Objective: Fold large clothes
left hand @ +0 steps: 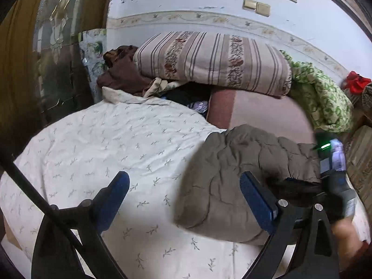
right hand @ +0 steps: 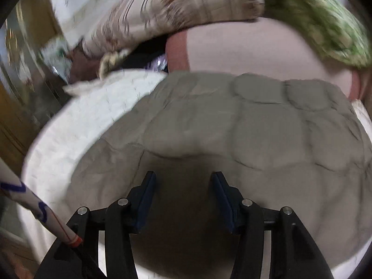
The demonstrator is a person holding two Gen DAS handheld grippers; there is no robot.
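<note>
A grey-olive quilted jacket (left hand: pixel 234 174) lies folded in a thick bundle on the white leaf-print bed cover (left hand: pixel 97 144). My left gripper (left hand: pixel 183 181) is open and empty above the cover, its right finger beside the bundle's left edge. In the right wrist view the jacket (right hand: pixel 244 125) fills the middle. My right gripper (right hand: pixel 183 179) is open just over its near part and holds nothing. The right gripper's body (left hand: pixel 334 169) shows at the jacket's right end in the left wrist view.
A striped pillow (left hand: pixel 214 60) lies at the back on a pink cushion (left hand: pixel 262 114). A green patterned blanket (left hand: pixel 320 95) is at the right, brown clothes (left hand: pixel 125 74) at the back left. A glass door (left hand: pixel 58 46) stands at the left. A paper tube (right hand: pixel 34 202) crosses the lower left.
</note>
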